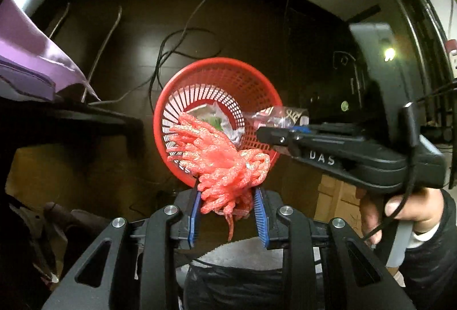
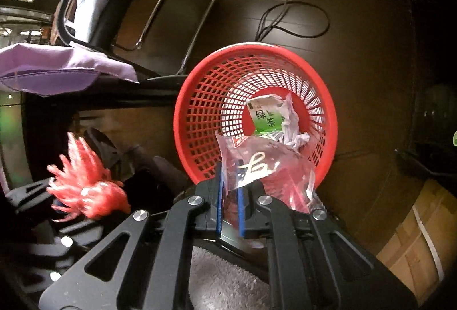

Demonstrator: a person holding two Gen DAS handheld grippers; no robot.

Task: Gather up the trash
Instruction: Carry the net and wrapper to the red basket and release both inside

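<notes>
My left gripper [image 1: 225,205] pinches the red foam netting [image 1: 221,164] at the red basket's [image 1: 217,63] near rim; my right gripper [image 2: 228,190] pinches a clear plastic bag [image 2: 268,167] over that rim. I'd carry both past the rim before spreading the fingers.

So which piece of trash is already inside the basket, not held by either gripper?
The green tea packet on the red basket's bottom. The clear plastic bag and pink foam net are each still clamped in jaws.
</notes>
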